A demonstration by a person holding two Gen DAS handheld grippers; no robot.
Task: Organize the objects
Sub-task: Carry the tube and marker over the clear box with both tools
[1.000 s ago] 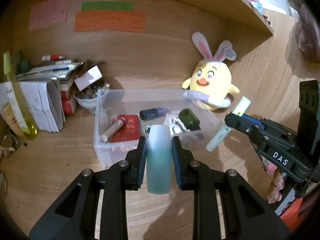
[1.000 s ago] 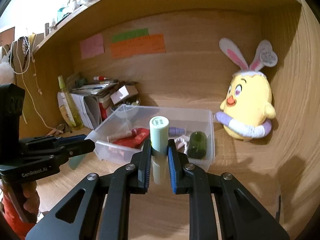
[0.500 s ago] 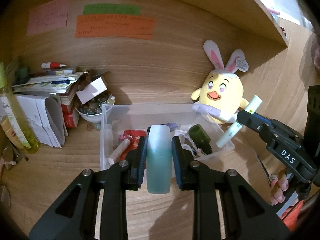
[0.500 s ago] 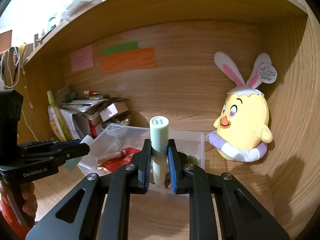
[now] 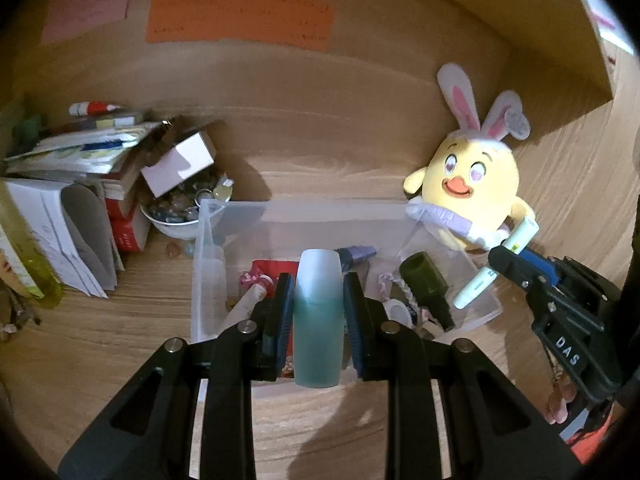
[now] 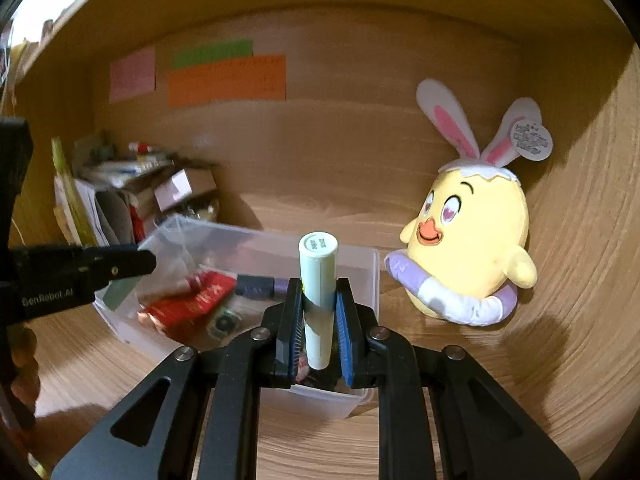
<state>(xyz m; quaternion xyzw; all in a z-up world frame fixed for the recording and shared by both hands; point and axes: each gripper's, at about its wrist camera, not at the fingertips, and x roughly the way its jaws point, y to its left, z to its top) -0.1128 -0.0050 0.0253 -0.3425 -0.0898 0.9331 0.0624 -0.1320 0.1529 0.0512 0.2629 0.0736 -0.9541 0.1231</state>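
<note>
My left gripper (image 5: 318, 300) is shut on a frosted teal bottle (image 5: 318, 320) and holds it over the near edge of a clear plastic bin (image 5: 248, 216). My right gripper (image 6: 318, 304) is shut on a pale green tube (image 6: 318, 280) held upright over the bin's right end (image 6: 372, 264). The tube also shows in the left wrist view (image 5: 500, 264), above the bin's right wall. In the bin lie a red packet (image 6: 192, 300), a dark purple bottle (image 6: 256, 284) and a dark green bottle (image 5: 426, 284).
A yellow bunny-eared plush (image 6: 472, 236) sits right of the bin against the wooden back wall. A bowl of small stones (image 5: 176, 212), a white box (image 5: 178, 164) and stacked books and papers (image 5: 72, 168) stand at the left. A yellow-green bottle (image 5: 24, 256) is at the far left.
Both grippers have moved forward toward the bin, each still holding its item. The bin and plush now look nearer and larger.
</note>
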